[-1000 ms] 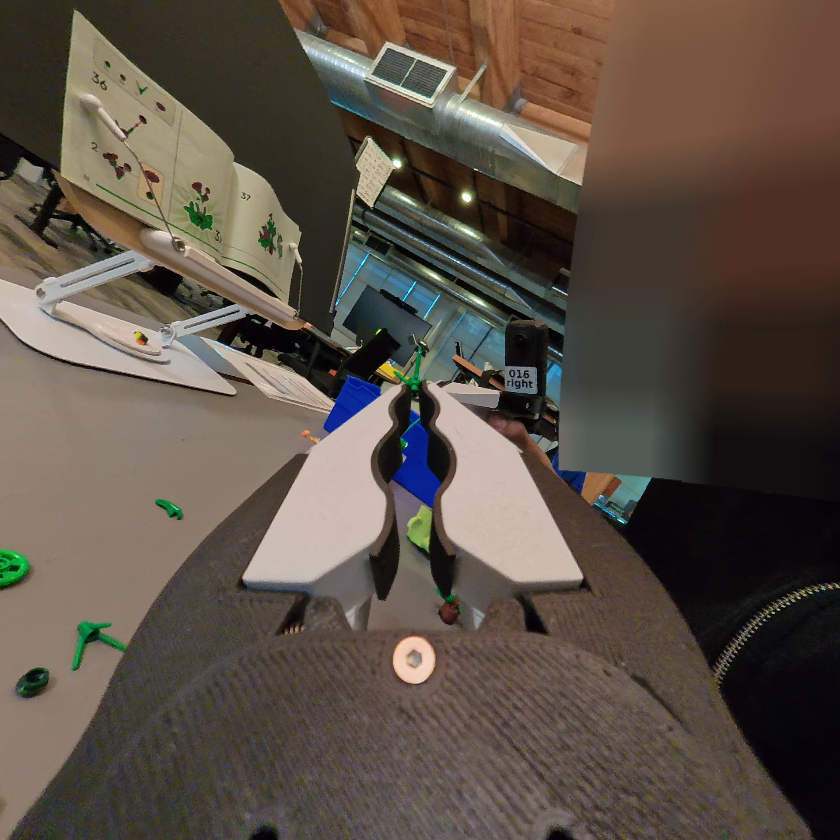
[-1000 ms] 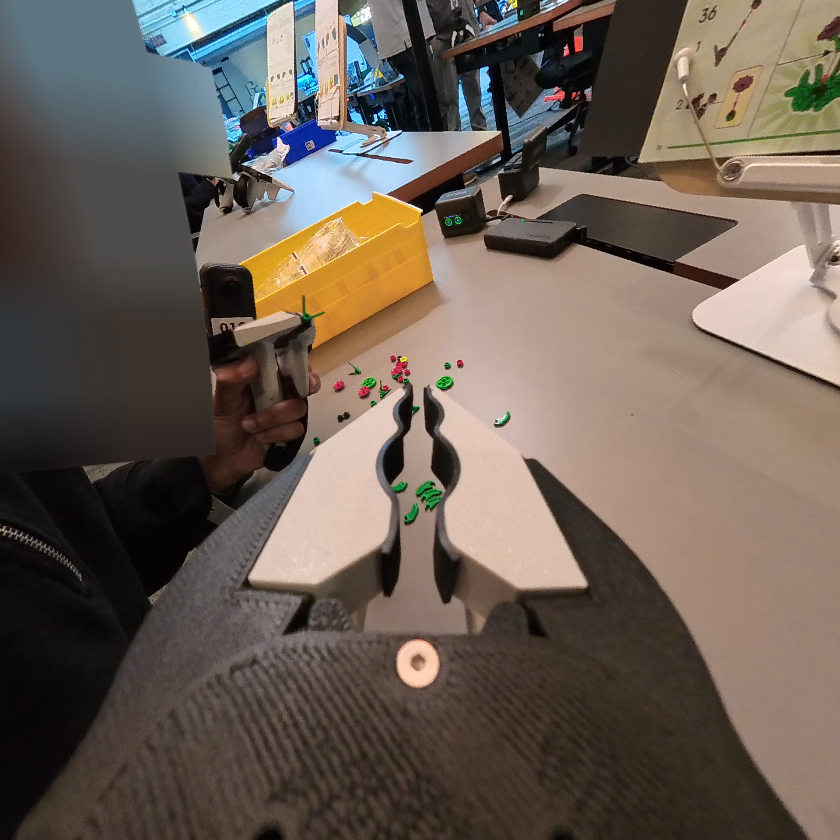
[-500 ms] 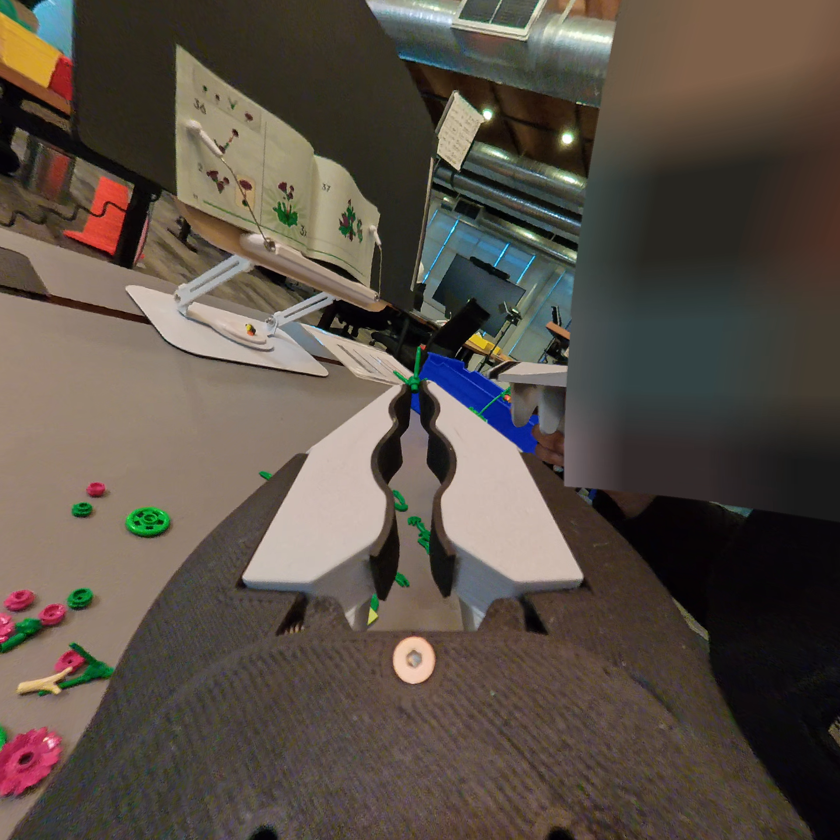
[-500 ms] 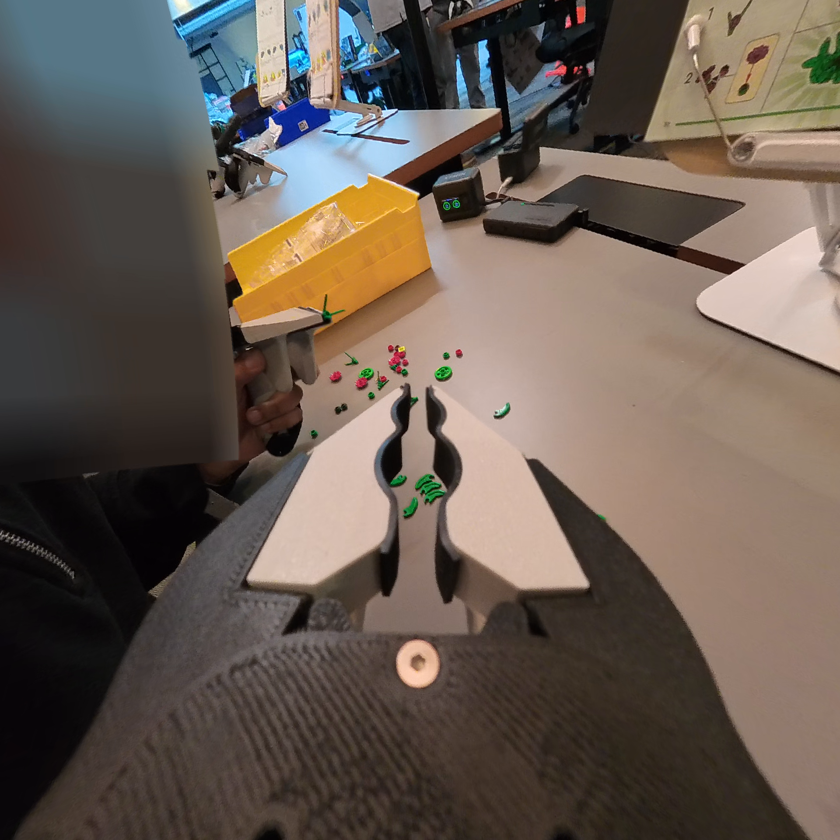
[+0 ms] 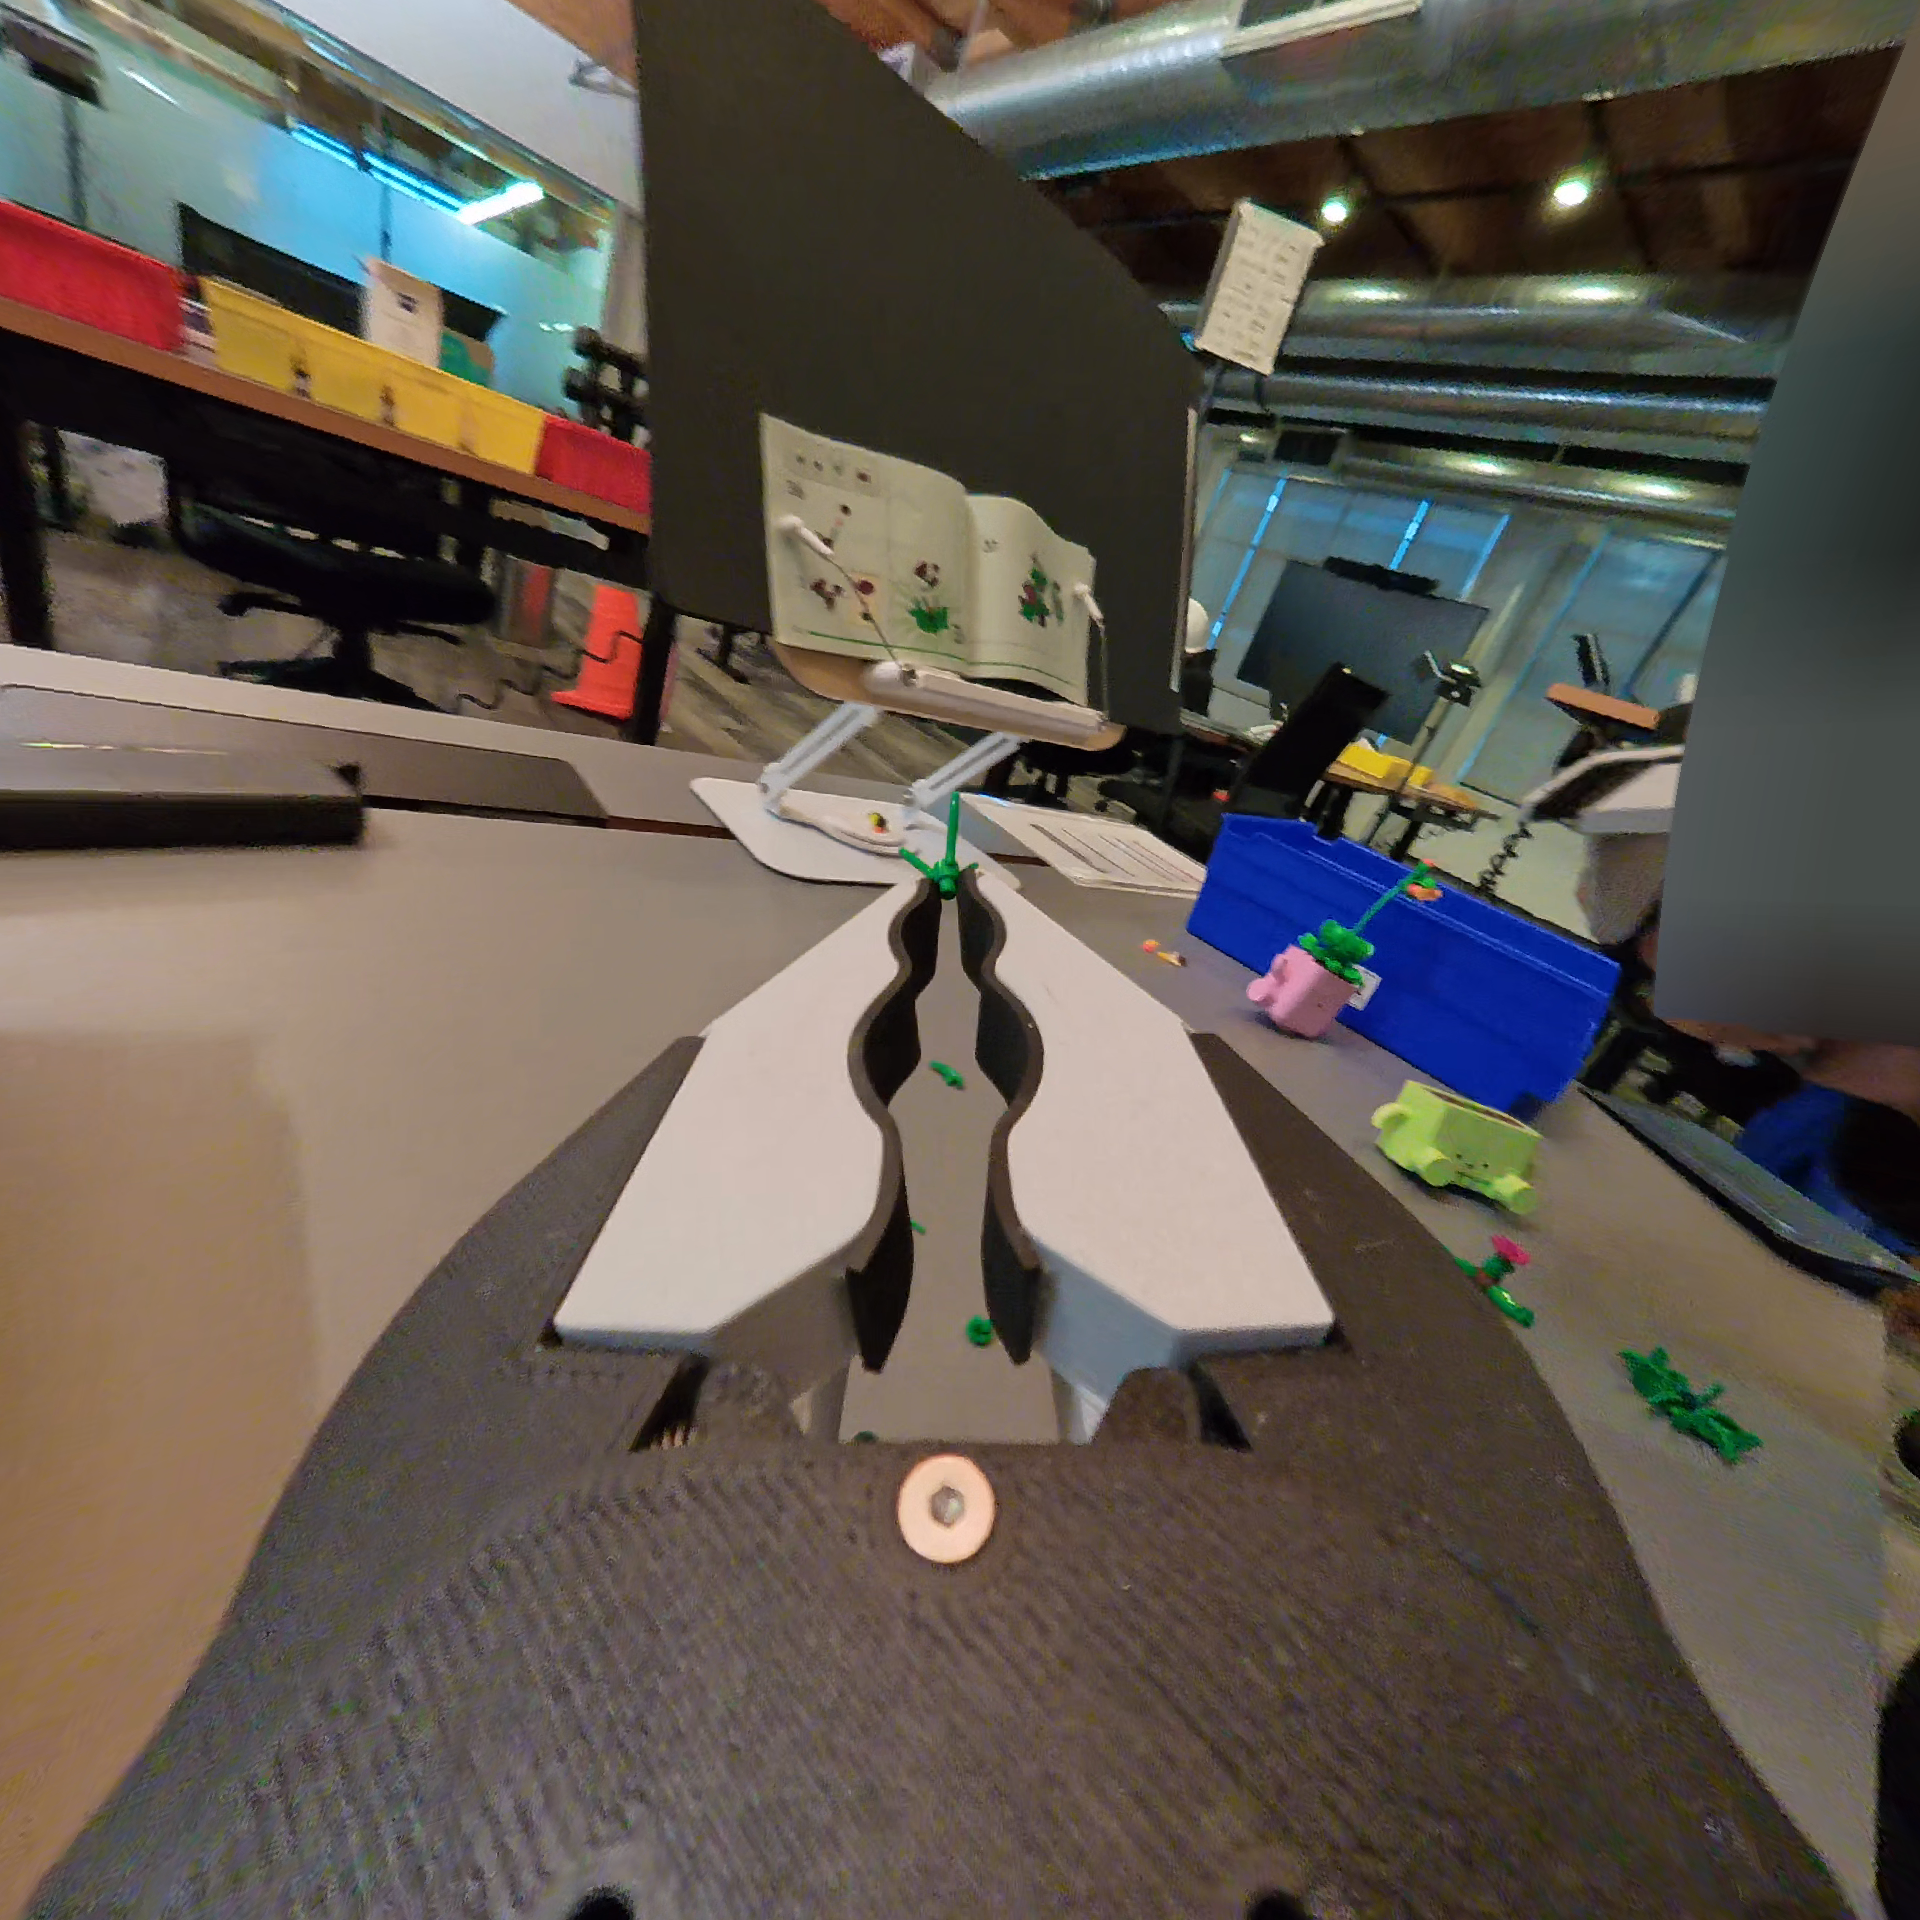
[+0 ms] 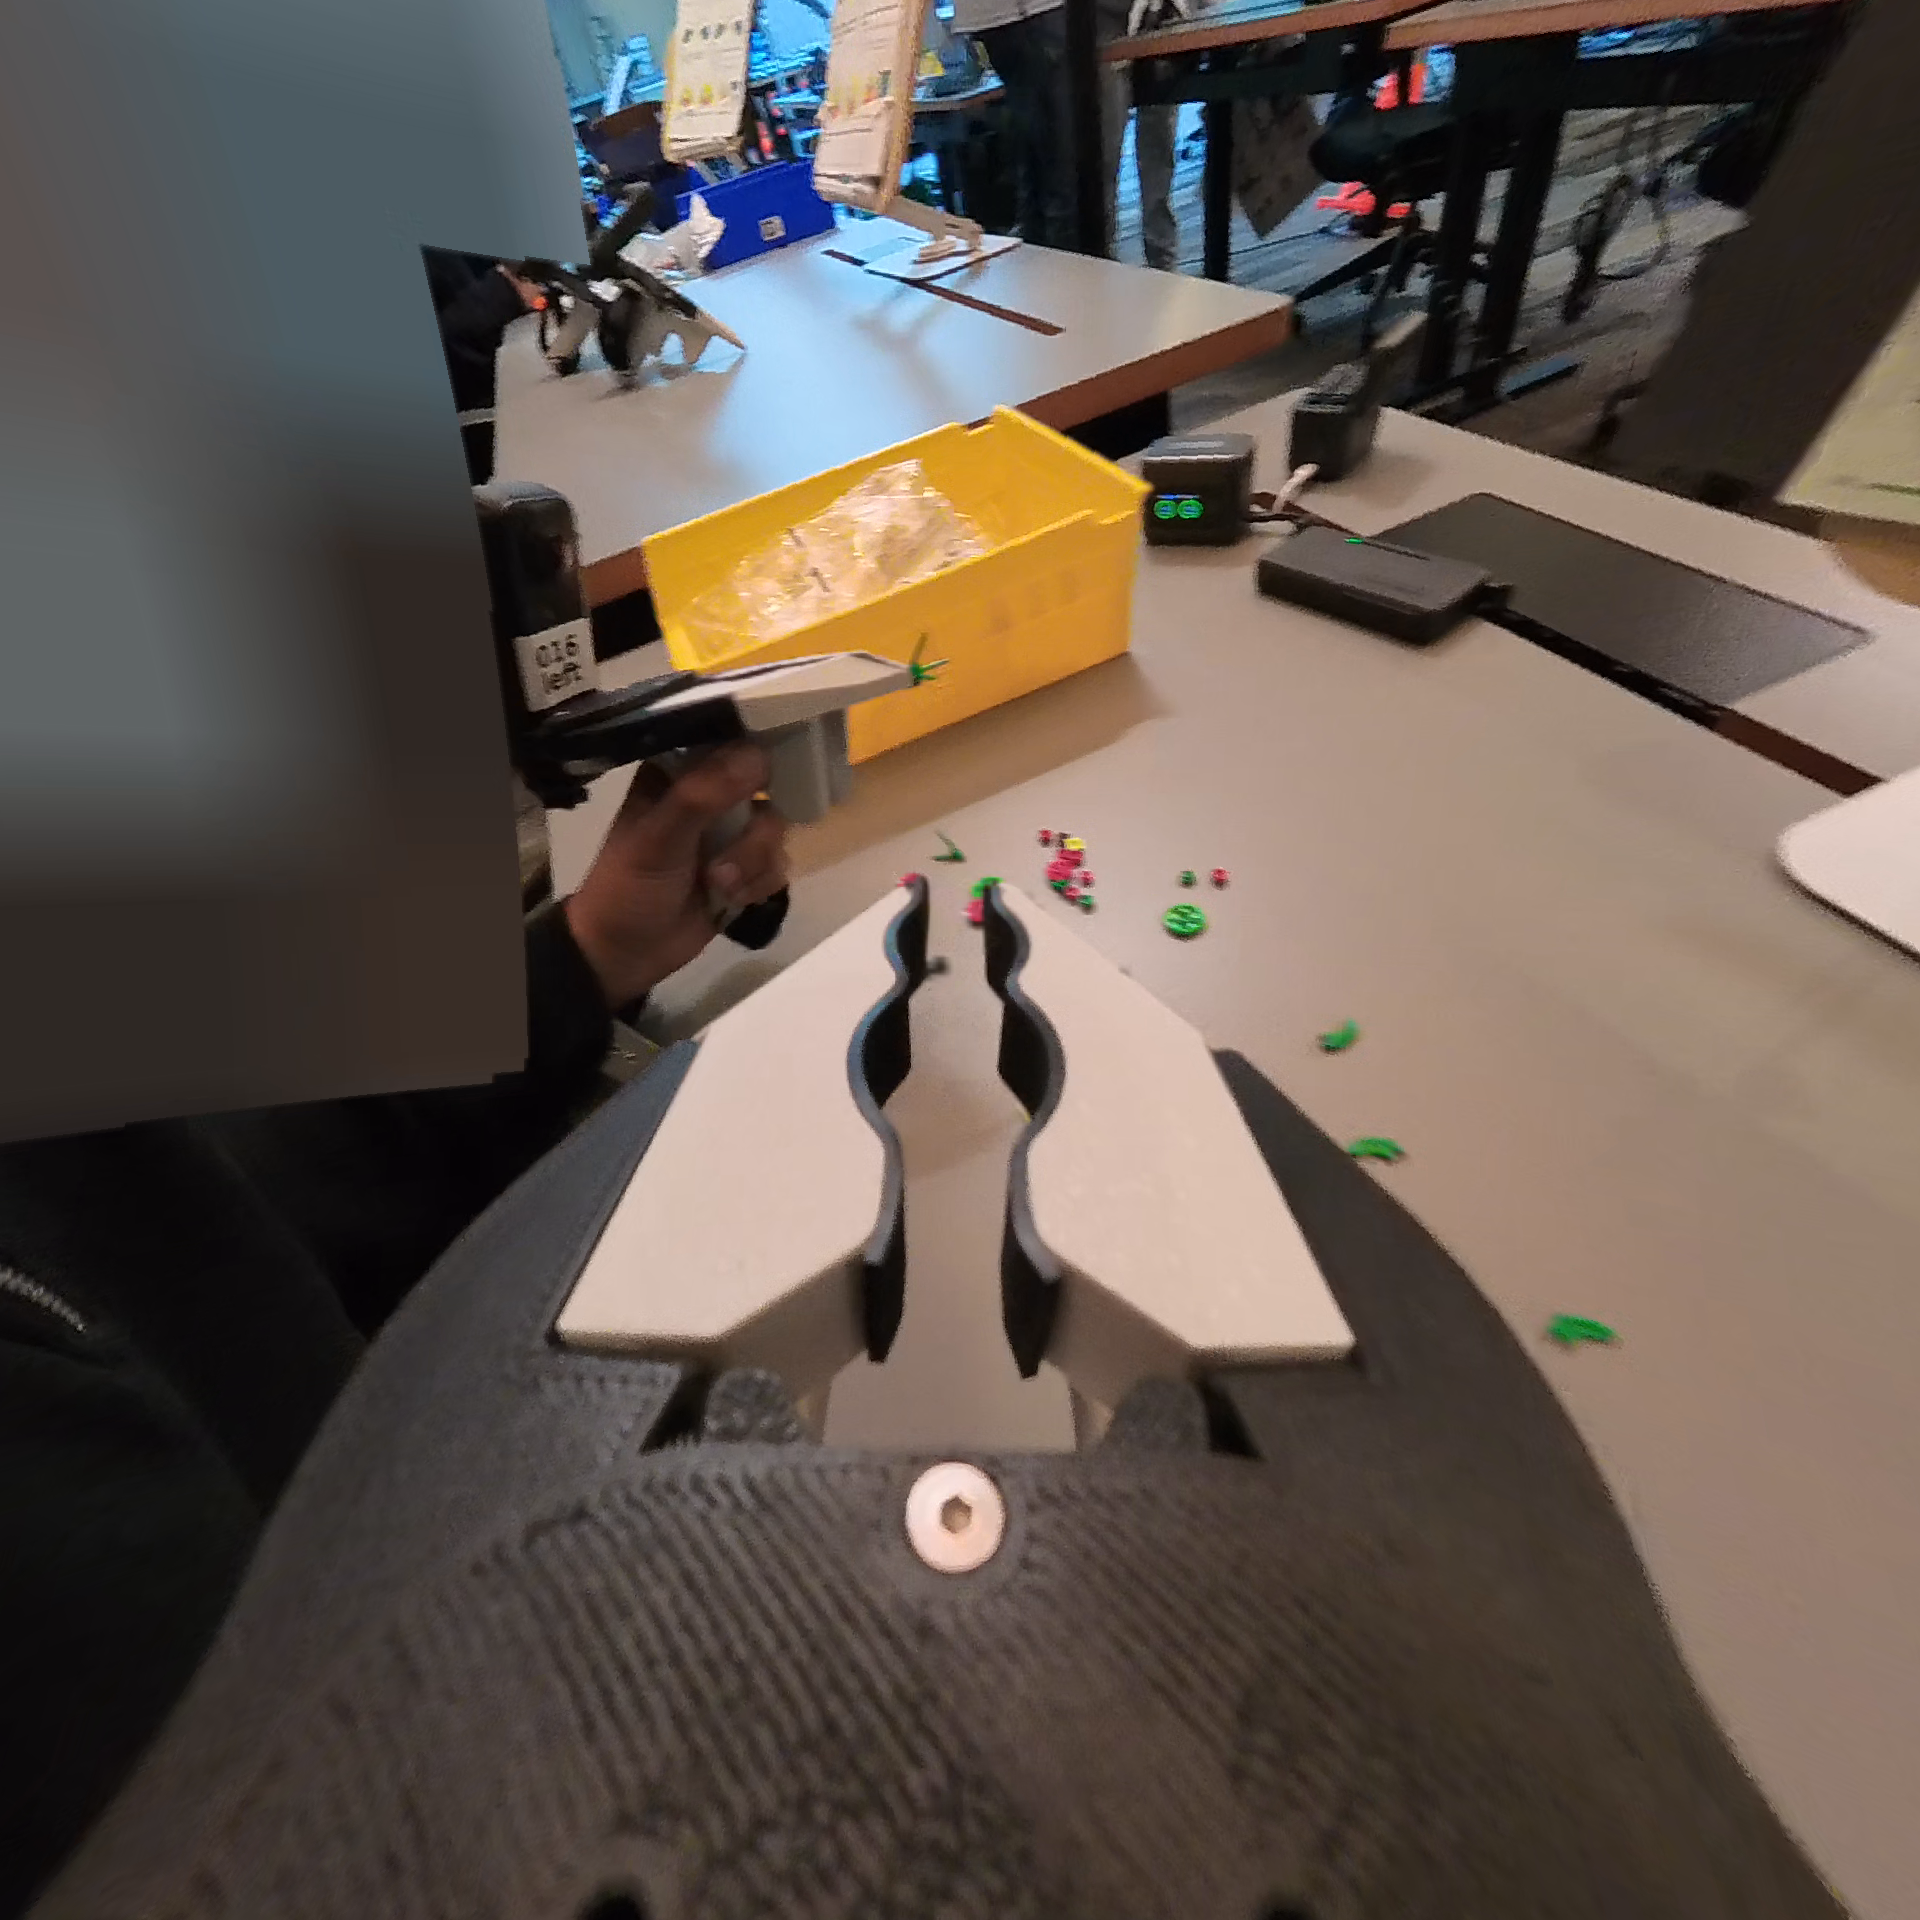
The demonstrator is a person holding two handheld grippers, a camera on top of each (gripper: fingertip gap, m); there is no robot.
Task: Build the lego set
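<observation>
1. The left gripper, grey-fingered with black wavy pads, has its jaws clamped on a thin green plastic stem piece with side sprigs, which sticks up past the tips above the grey counter.
2. Behind it an open instruction booklet rests on a white folding stand.
3. To the right stands a small pink brick pot with a green plant, tilted, just in front of a blue plastic bin; a lime-green brick pot sits nearer, with loose green leaf pieces beyond it.
4. In the right wrist view a hand holds that left gripper aloft (the stem shows at its tip), in front of a yellow plastic bin containing clear bags.
5. The right gripper hovers over the counter, jaws slightly apart and holding nothing.
6. Ahead of its tips lie scattered pink and green small pieces and a green round wheel-like piece.
</observation>
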